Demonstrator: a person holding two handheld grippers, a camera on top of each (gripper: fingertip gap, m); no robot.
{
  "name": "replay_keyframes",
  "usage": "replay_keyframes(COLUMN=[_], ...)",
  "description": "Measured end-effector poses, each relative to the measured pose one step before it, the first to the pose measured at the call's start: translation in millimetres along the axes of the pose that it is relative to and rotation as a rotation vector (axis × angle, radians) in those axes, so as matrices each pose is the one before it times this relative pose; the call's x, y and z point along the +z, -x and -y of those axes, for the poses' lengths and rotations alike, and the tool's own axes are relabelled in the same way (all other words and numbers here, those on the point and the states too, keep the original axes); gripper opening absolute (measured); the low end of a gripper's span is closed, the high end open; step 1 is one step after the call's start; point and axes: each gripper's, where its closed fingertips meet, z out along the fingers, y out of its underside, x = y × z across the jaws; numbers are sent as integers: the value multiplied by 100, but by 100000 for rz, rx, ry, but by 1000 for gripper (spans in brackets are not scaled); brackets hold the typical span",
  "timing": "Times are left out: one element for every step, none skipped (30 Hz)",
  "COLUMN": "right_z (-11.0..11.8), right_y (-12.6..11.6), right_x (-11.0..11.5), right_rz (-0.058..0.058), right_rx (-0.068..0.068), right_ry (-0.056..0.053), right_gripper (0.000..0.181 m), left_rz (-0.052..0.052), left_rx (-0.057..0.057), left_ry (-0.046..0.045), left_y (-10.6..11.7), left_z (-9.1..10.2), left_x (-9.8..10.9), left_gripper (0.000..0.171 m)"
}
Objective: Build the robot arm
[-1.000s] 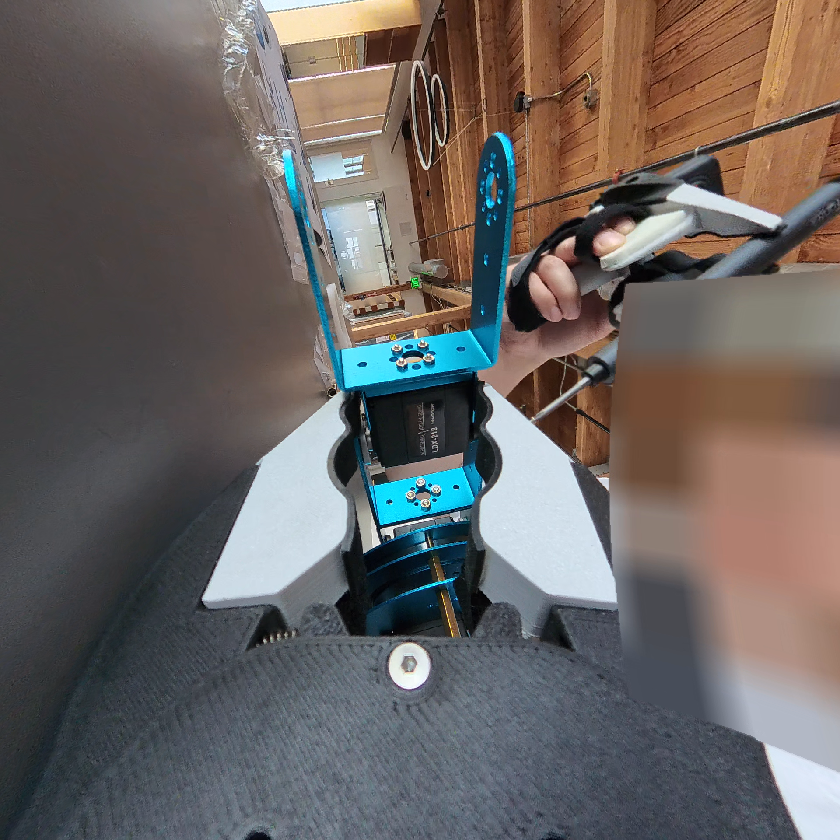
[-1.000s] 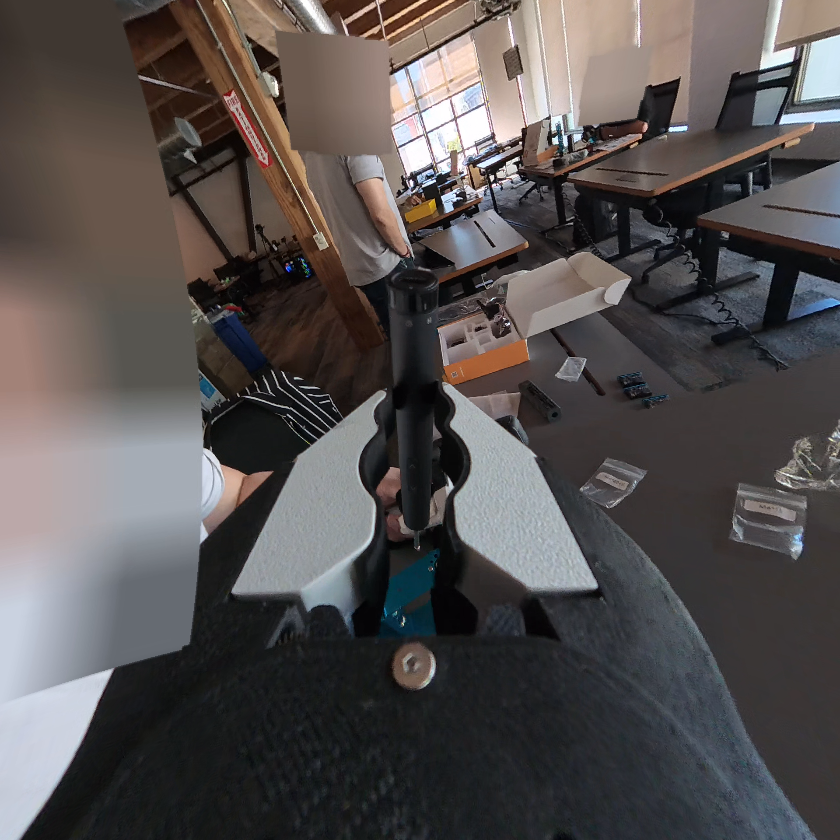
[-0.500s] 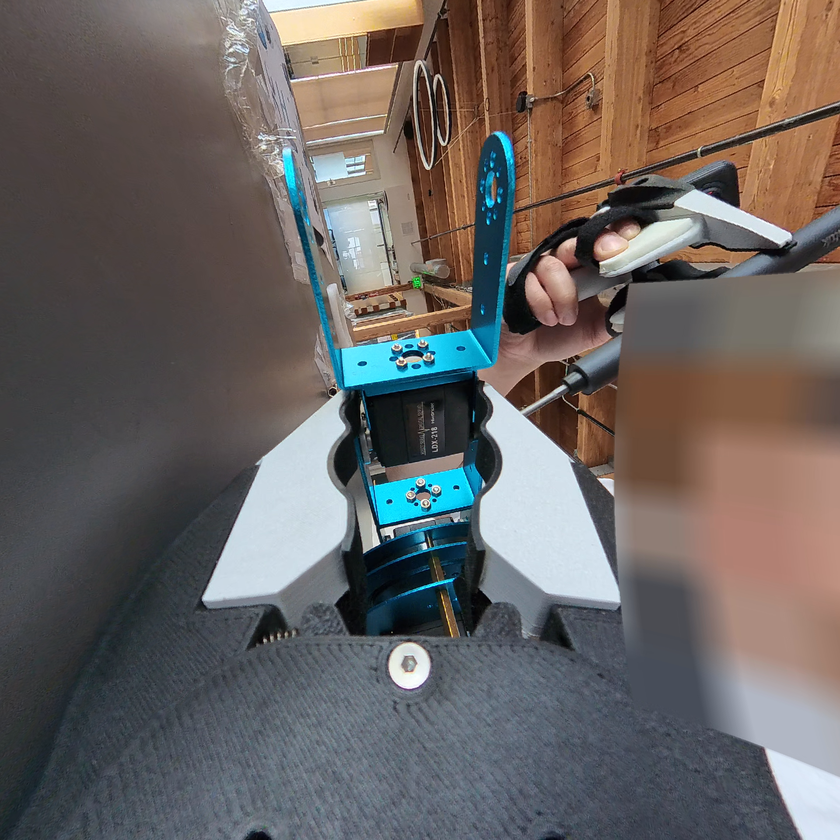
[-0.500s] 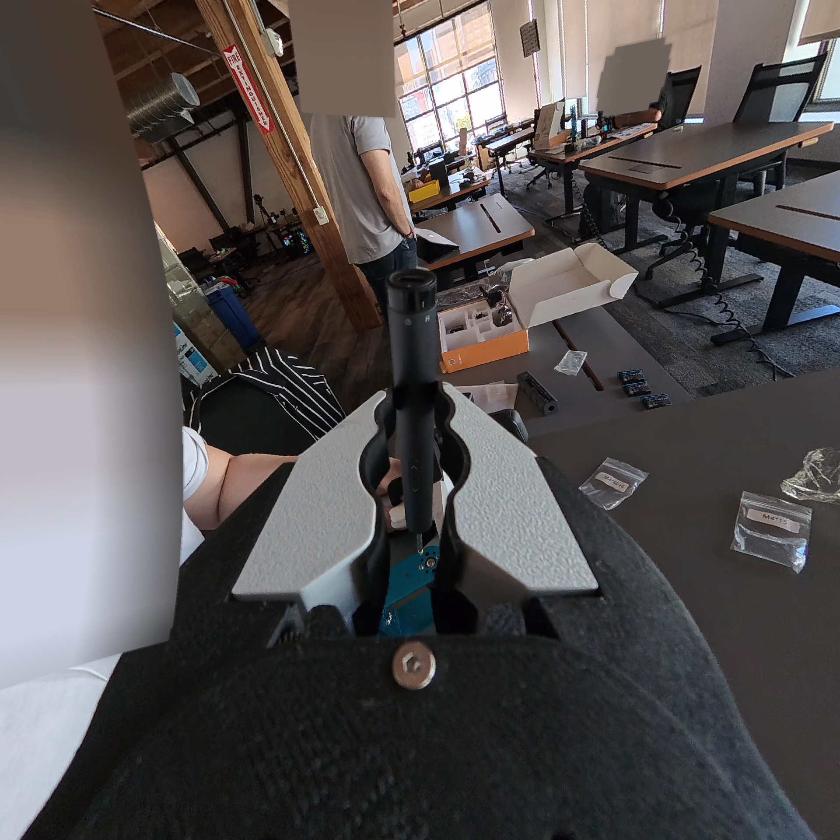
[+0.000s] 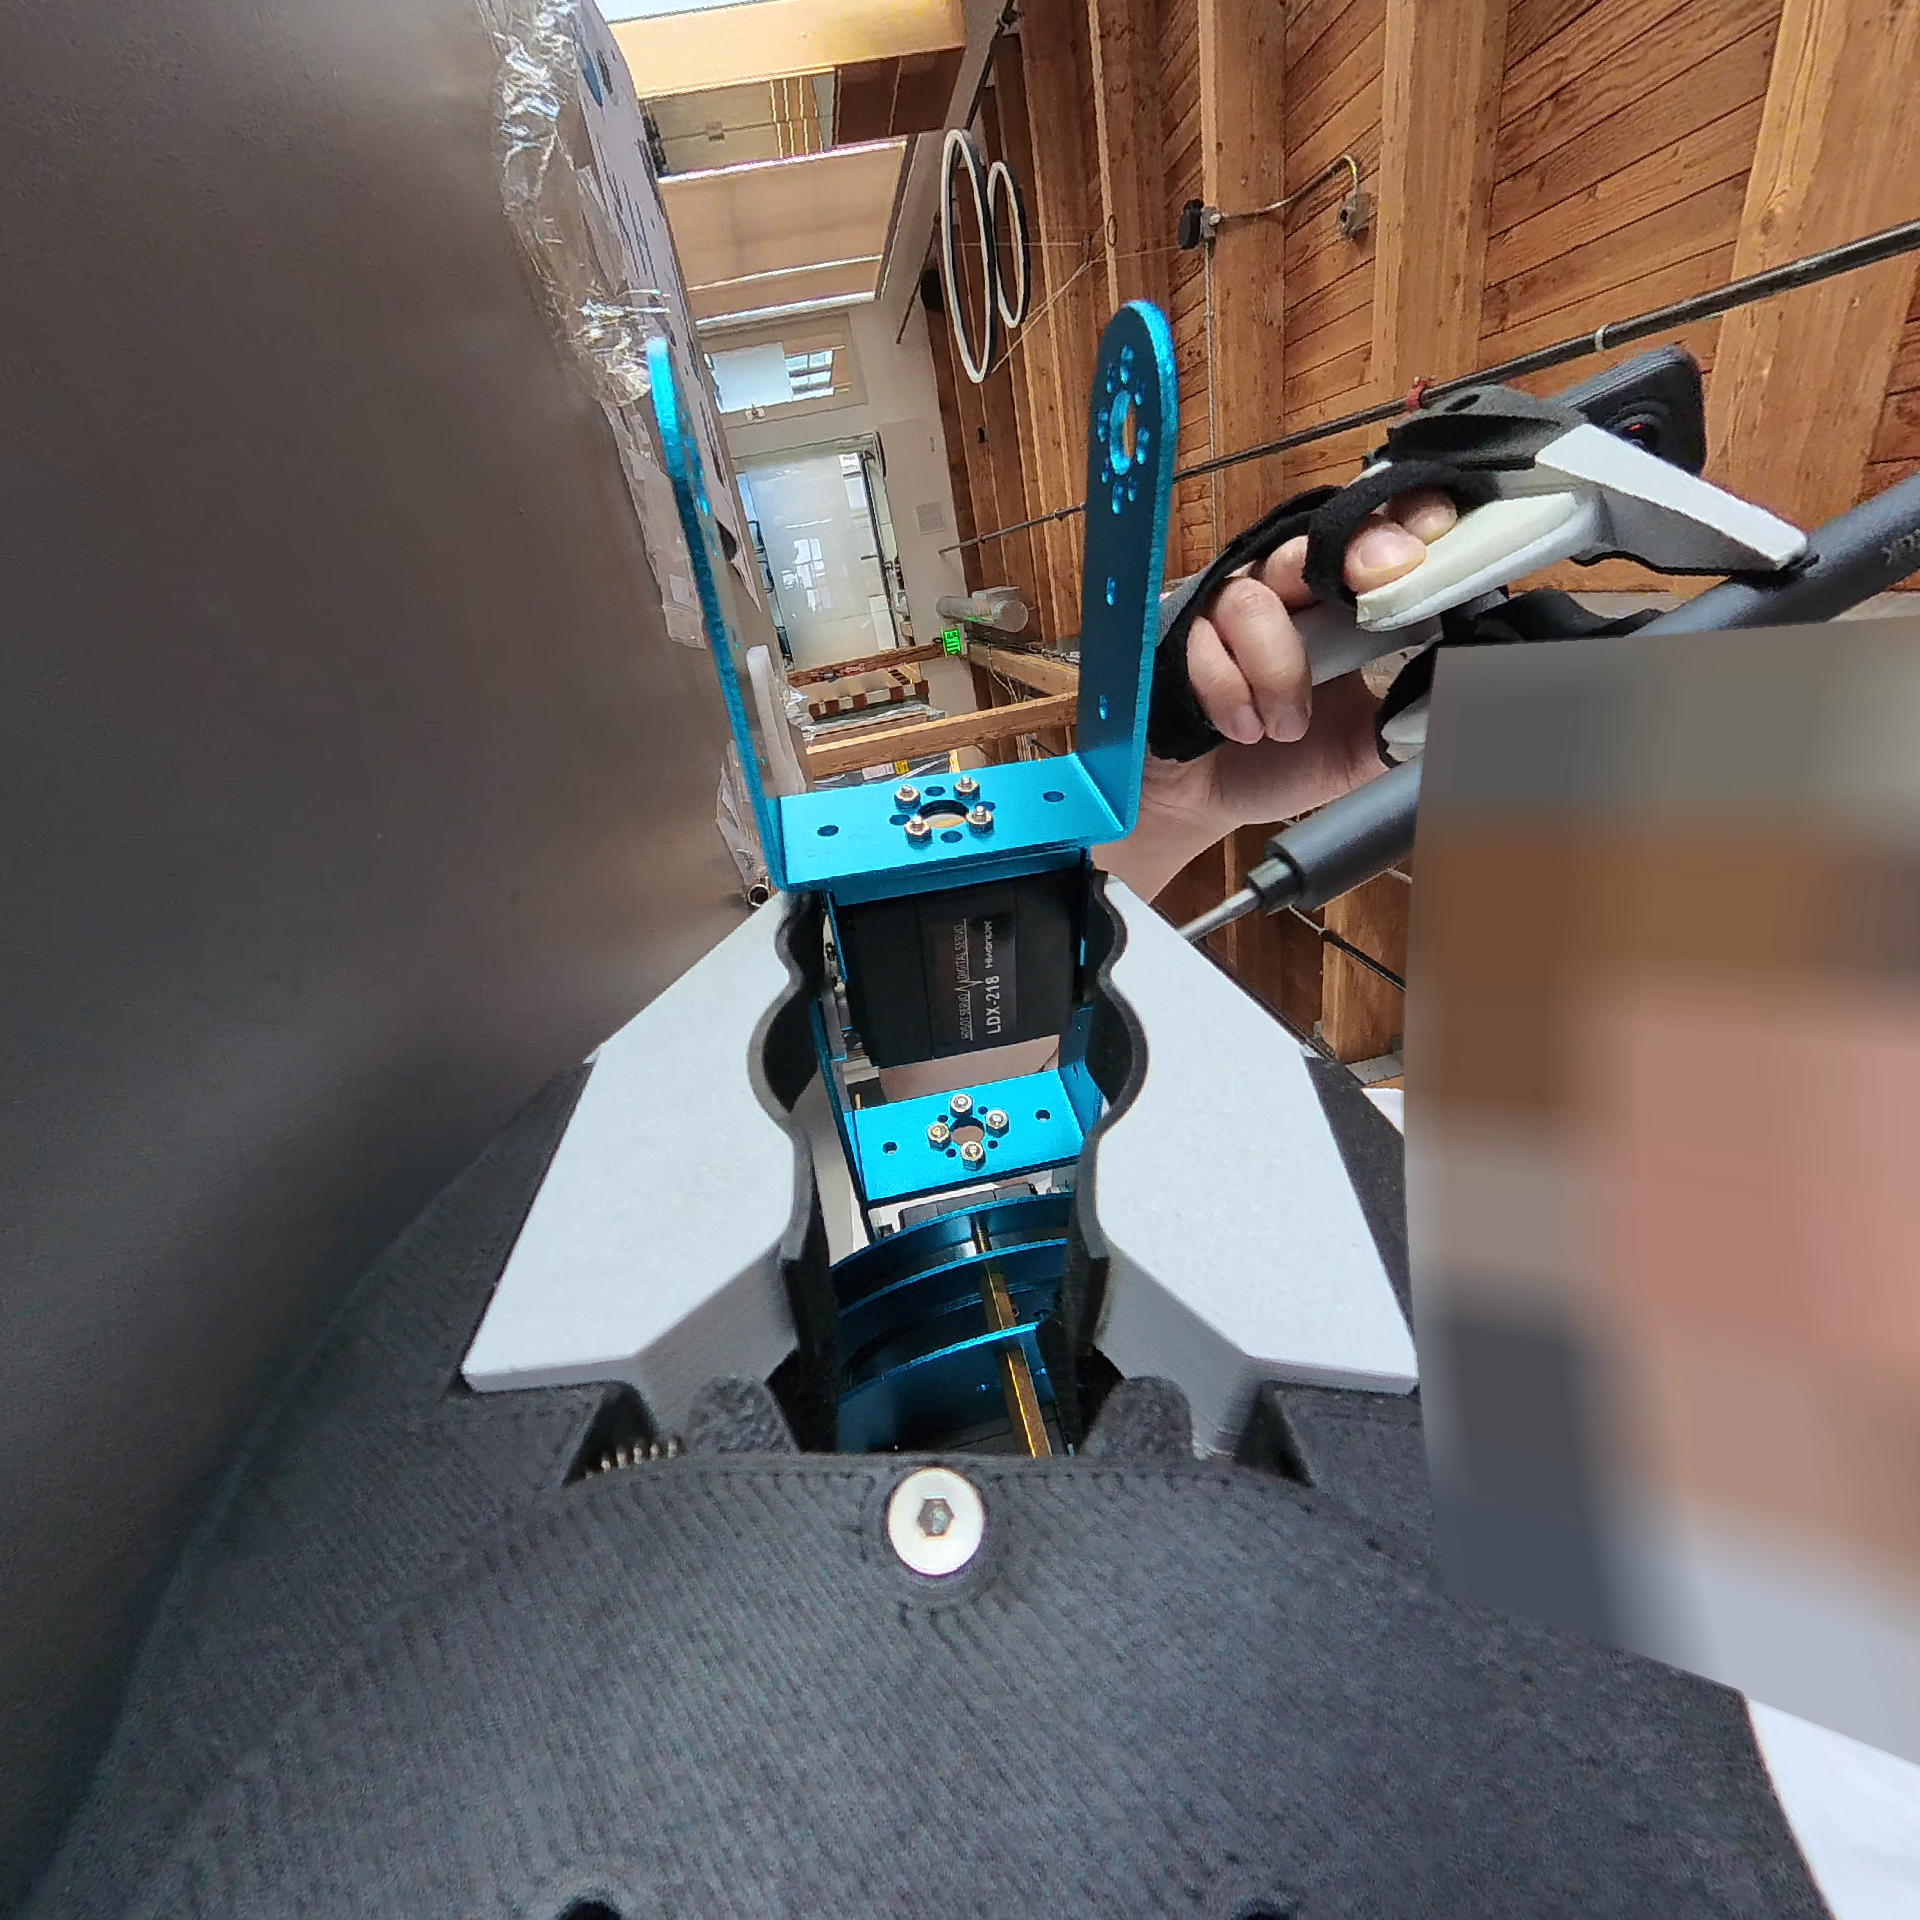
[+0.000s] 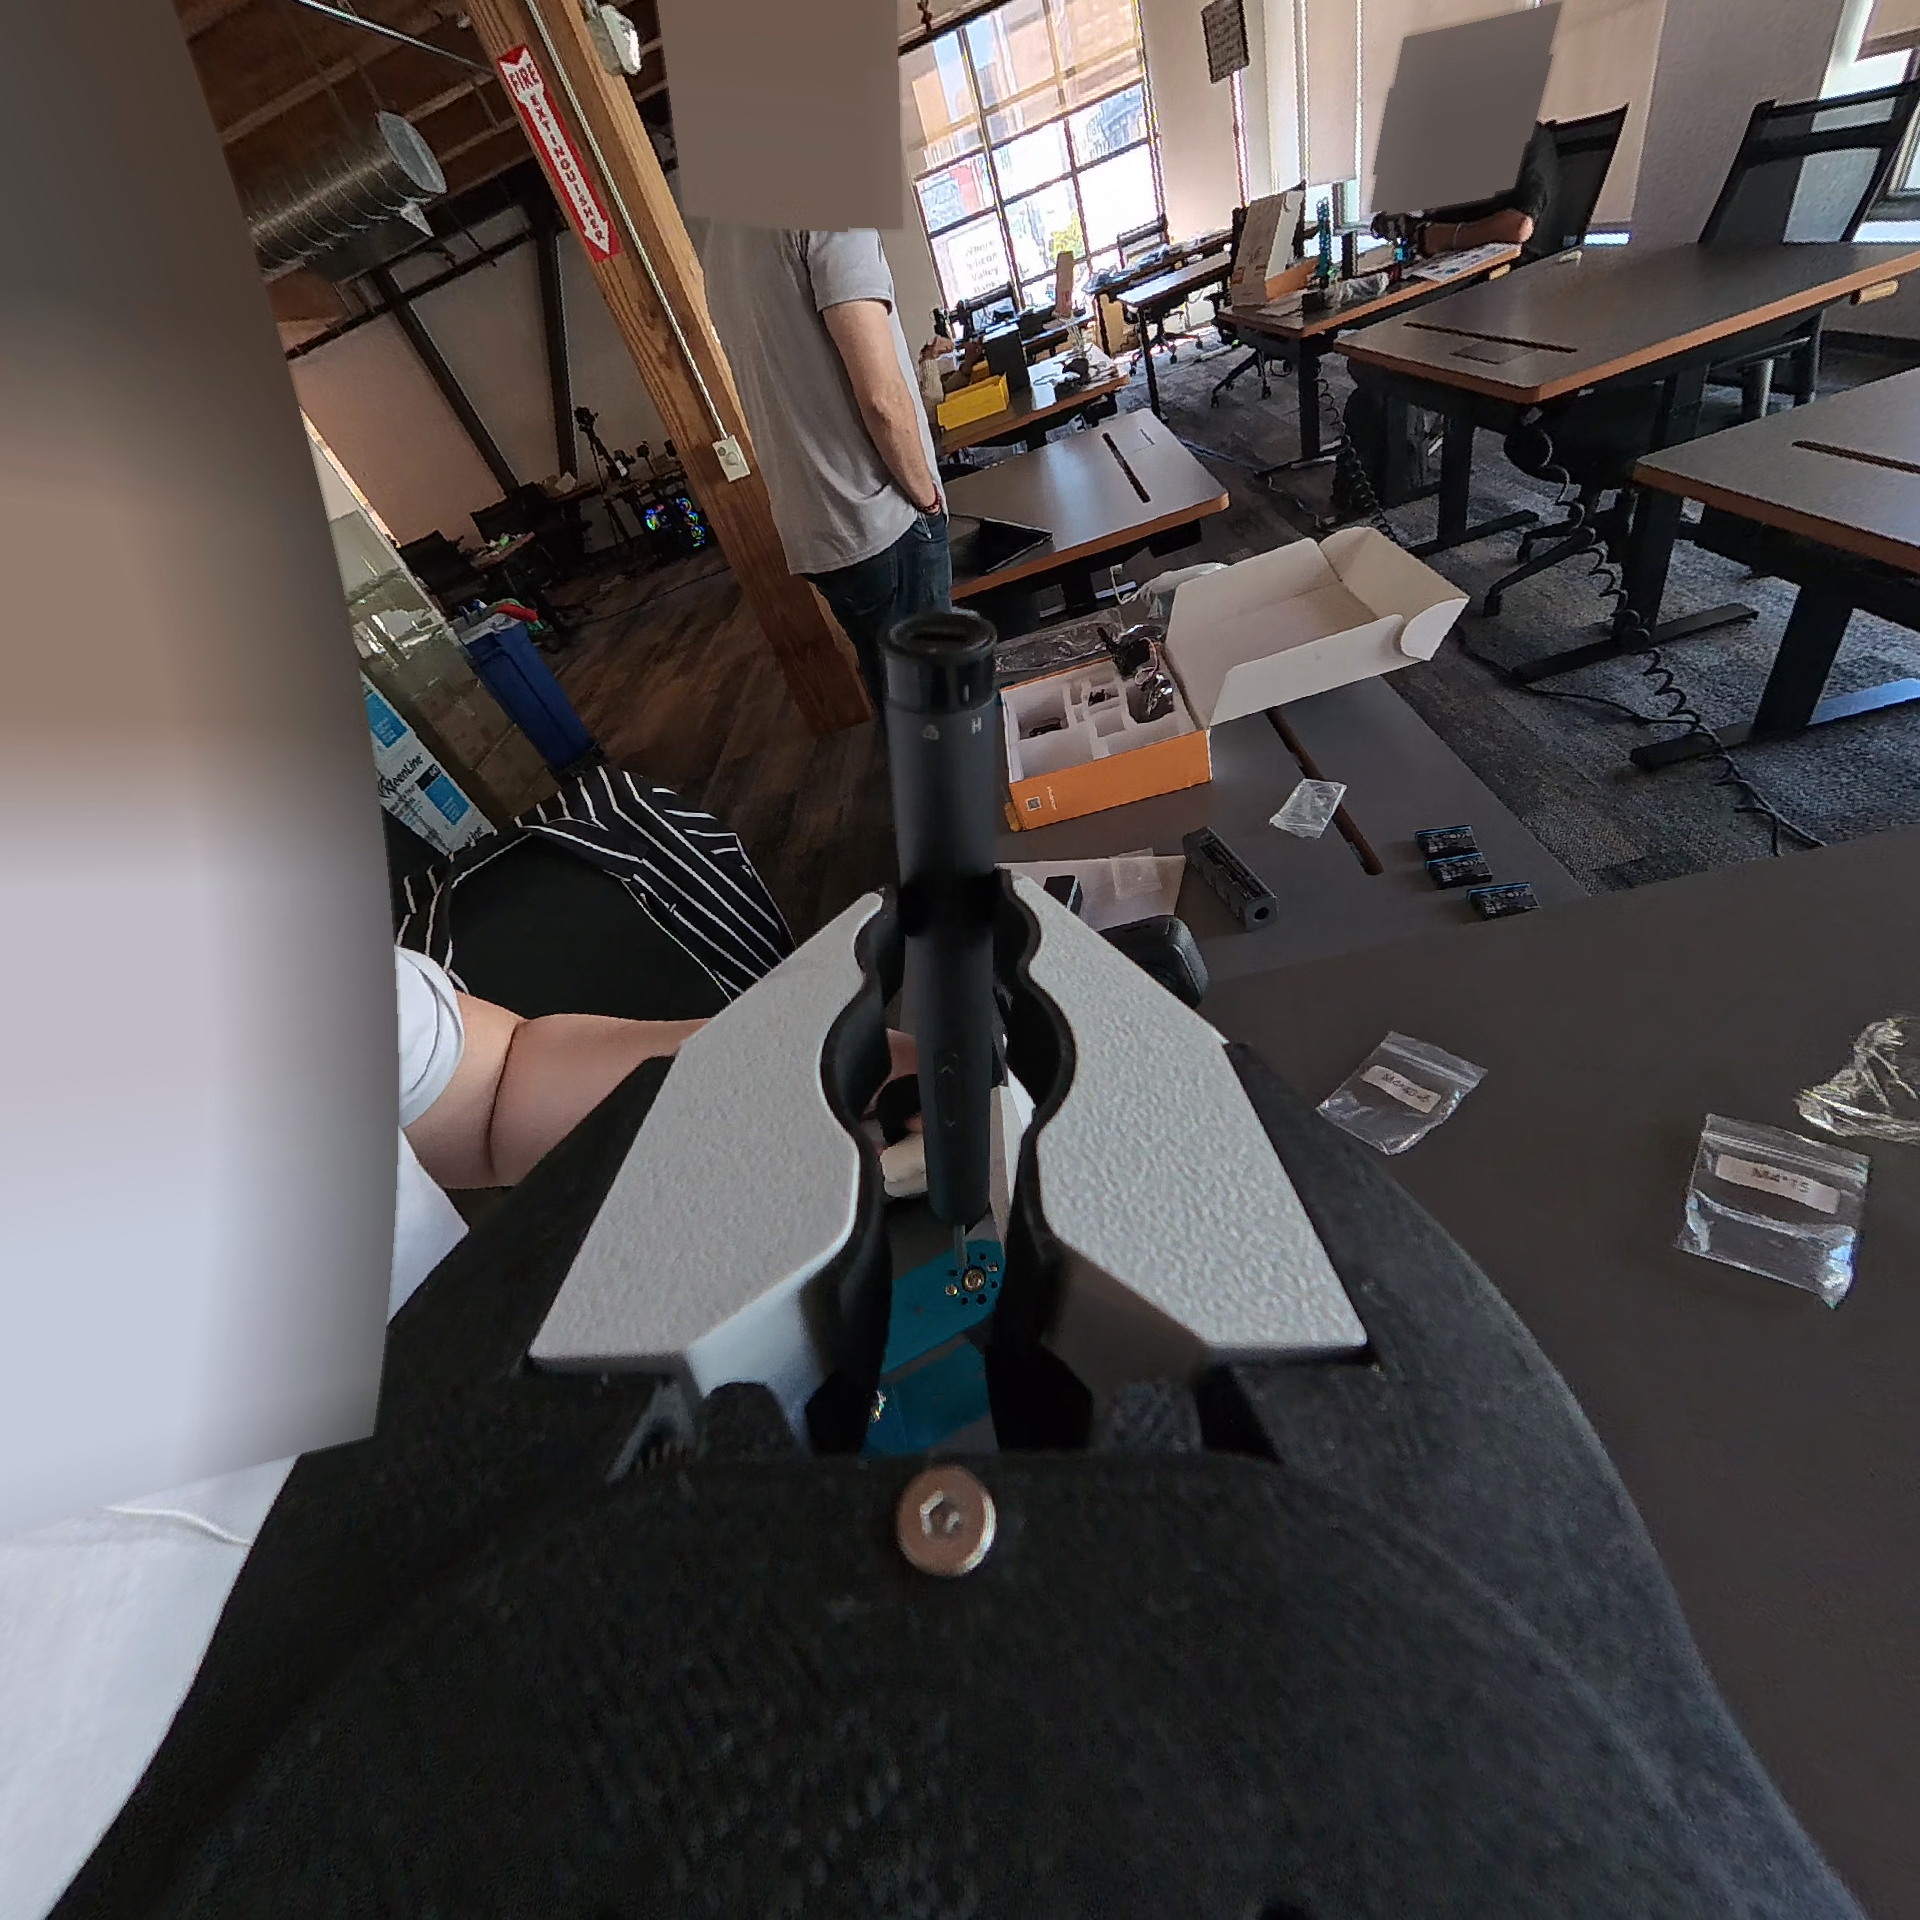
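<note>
Left wrist view — left gripper [image 5: 945,1049] pinching blue servo bracket [image 5: 940,821], right gripper [image 6: 940,1049] clamping dark screwdriver [image 6: 940,831], tip seemingly touching bracket.

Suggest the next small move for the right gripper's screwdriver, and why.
Probably ease the electric screwdriver slightly further toward the blue servo bracket. The right gripper is shut on it, and its bit appears just short of the bracket's ring of holes, while the left gripper clamps the assembly.
</note>
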Motion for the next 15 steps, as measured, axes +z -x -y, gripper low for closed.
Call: replay_keyframes(right_z=[13, -4, -67, -137, -29, 61, 27, 11, 23, 46, 53, 64, 80, 119, 61], right_y=[99, 92, 45, 45, 102, 65, 63, 73, 16, -15, -40, -114, -112, -60, -16], right_x=[102, 124, 135, 143, 98, 42, 26, 17, 3, -12, -30, -63, -79, -58, -42], right_rz=[256, 311, 154, -29, 86, -350, -290, -13, -64, -100, -226, -558, -622, -157, 309], right_rx=[-139, -6, -269, -591, -737, -825, -970, -773, -183, -73, -136, -130, -226, 72, 488], right_ry=[-180, -209, 224, 569, -19, -427, -90, 211, 147, 29, -39, 67, -279, -564, -312], right_gripper=[16, 16, 16, 16, 16, 16, 16, 16, 16, 16, 16, 16, 16, 16, 16], left_rz=[66, -10, -14, -11, 89, -56, -44, 15, -6, -11, -6, -39, -20, -9, -5], left_rx=[-8, 42, 109, 159, -46, -142, -133, 68, 25, 93, 67, 80, 137, 116, 28], left_ry=[-6, 39, 66, 83, -66, -112, -153, -118, -44, 31, 40, 69, 80, 87, 52], left_y=[0, -7, -22, -16, 17, 18, 7, -2, -2, -17, -15, -16, -21, -18, -5], left_z=[-2, -8, -9, -3, -1, 5, 8, -1, 2, -10, -7, -20, -11, -8, -1], left_x=[11, 8, 10, 13, -1, -13, -21, -22, -10, -3, 10, 26, 9, 22, 11], left_gripper=[50, 50, 50, 50, 50, 50, 50, 50, 50, 50, 50, 50, 50, 50, 50])
